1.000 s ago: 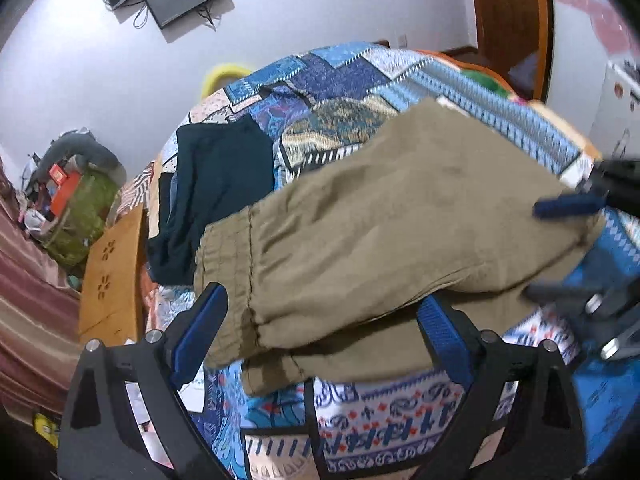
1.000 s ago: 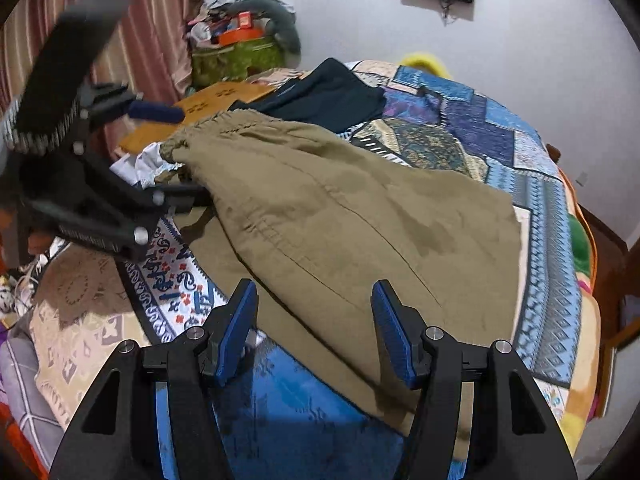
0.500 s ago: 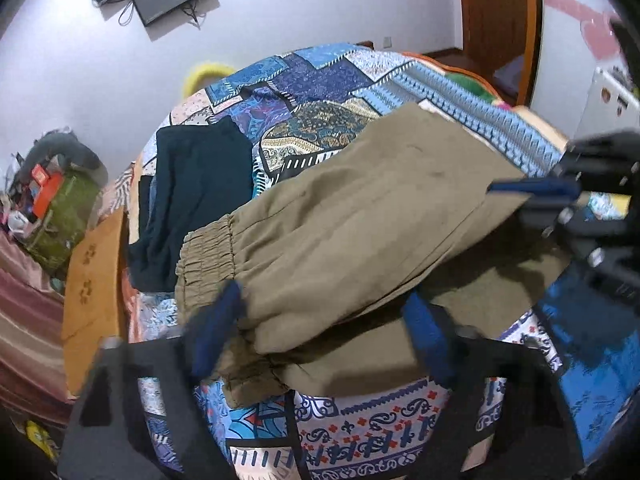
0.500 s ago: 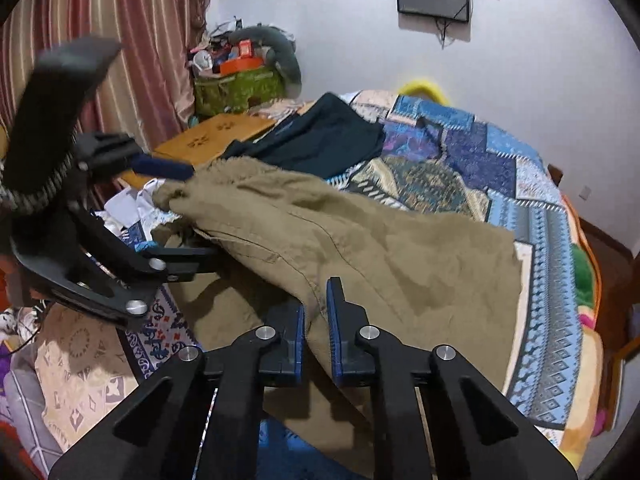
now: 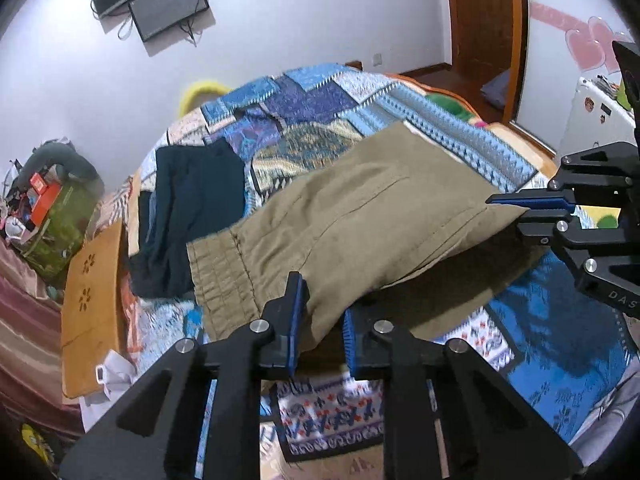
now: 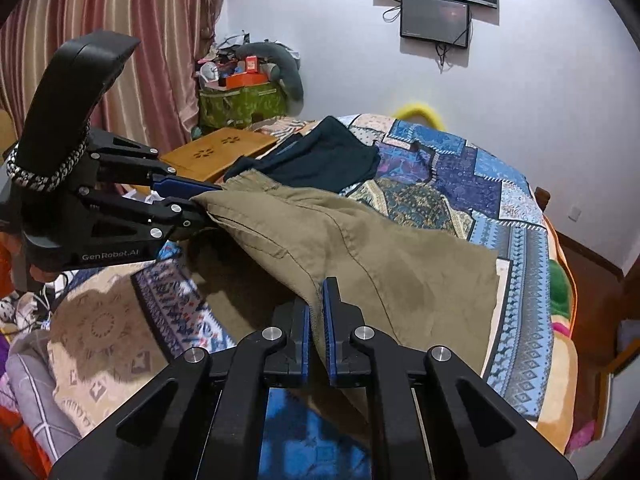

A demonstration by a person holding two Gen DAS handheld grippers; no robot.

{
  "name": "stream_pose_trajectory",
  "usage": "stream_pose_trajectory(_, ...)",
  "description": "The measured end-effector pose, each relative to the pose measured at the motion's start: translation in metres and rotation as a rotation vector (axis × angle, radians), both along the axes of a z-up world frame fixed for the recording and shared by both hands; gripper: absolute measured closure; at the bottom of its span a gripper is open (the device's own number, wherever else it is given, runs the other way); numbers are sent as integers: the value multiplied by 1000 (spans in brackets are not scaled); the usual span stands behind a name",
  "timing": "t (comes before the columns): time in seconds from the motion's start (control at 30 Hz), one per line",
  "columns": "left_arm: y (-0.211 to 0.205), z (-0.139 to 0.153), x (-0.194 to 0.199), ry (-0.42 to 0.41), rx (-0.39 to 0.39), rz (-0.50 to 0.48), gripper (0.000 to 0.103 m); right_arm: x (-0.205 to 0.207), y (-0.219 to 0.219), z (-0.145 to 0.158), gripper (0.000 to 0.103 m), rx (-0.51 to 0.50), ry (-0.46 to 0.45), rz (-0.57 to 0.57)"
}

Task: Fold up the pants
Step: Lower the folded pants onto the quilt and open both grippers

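The bed [image 5: 432, 80], under its blue patchwork bedspread [image 6: 460, 168], carries the work: one pair of khaki pants [image 5: 360, 216] lies across it, already doubled leg over leg, with the elastic waistband toward the curtain side and the leg ends toward the far edge.

A second ago both grippers hovered wide open over the near edge of the pants. Now the left gripper [image 5: 320, 316] has just been closing its jaws and has a bunched fold of khaki cloth between its blue pads, close to the waistband. The right gripper [image 6: 316, 320] has clamped tight on the thin near edge farther along the legs, the cloth pinched flat between its pads. The near edge, which rested on the bedspread before, now hangs raised between the two grips, with shadow and a lower layer of khaki showing underneath. In my judgement the grasp stage is over and the next fold is starting: the held edge looks ready to be carried across, and the lower layer may drag or separate if only the top layer has been caught.

Counting by size: one bed, one bedspread, one pair of khaki pants, one dark navy garment [image 5: 188, 200] folded beside the waistband, one wooden lap table [image 6: 220, 152] beyond it, two wall-mounted screens [image 6: 436, 0], and two grippers, each holding cloth.
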State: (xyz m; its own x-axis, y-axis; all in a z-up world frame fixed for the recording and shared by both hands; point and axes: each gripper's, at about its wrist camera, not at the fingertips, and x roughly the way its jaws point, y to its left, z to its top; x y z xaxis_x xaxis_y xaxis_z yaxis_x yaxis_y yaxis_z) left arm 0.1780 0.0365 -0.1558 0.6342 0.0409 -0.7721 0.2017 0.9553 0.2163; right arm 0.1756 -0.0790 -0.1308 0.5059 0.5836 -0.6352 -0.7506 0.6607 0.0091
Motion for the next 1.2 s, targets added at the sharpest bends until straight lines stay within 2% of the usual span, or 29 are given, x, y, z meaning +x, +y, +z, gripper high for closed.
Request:
stream_pose_trajectory(0.2, 10, -26, -10, 77, -25, 27, 80, -3, 7, -22, 95, -33, 57, 7)
stream_pose_trajectory(0.3, 18, -28, -18, 85, -48, 40, 70, -3, 6, -30, 93, -23, 107, -2)
stream_pose_trajectory(0.37, 25, -26, -23, 86, -68, 63, 37, -2, 3, -32, 92, -11, 131, -19)
stream_pose_trajectory(0.43, 34, -23, -29, 72, -88, 96, 23, -3, 0, -32, 89, -2, 147, -31)
stream_pose_trajectory(0.63, 68, -10, -33, 45, -142, 194, 22, -14, -14, -25, 83, 20, 159, -45)
stream_pose_trajectory(0.8, 96, -6, -22, 50, -235, 277, 21, -18, -26, -10, 82, 51, 141, -65)
stream_pose_trajectory(0.87, 106, -10, -16, 68, -268, 310, 21, -16, -32, -3, 79, 72, 129, -83)
stream_pose_trajectory(0.97, 112, -20, -8, 108, -291, 341, 21, -7, -39, 4, 65, 99, 111, -133)
stream_pose_trajectory(1.1, 104, -37, -2, 158, -314, 334, 21, 11, -48, -2, 63, 127, 148, -210)
stream_pose_trajectory(1.13, 103, -38, -2, 156, -307, 331, 25, 16, -50, -6, 63, 133, 165, -228)
stream_pose_trajectory(1.2, 95, -39, -4, 151, -299, 304, 42, 22, -52, -15, 63, 133, 191, -253)
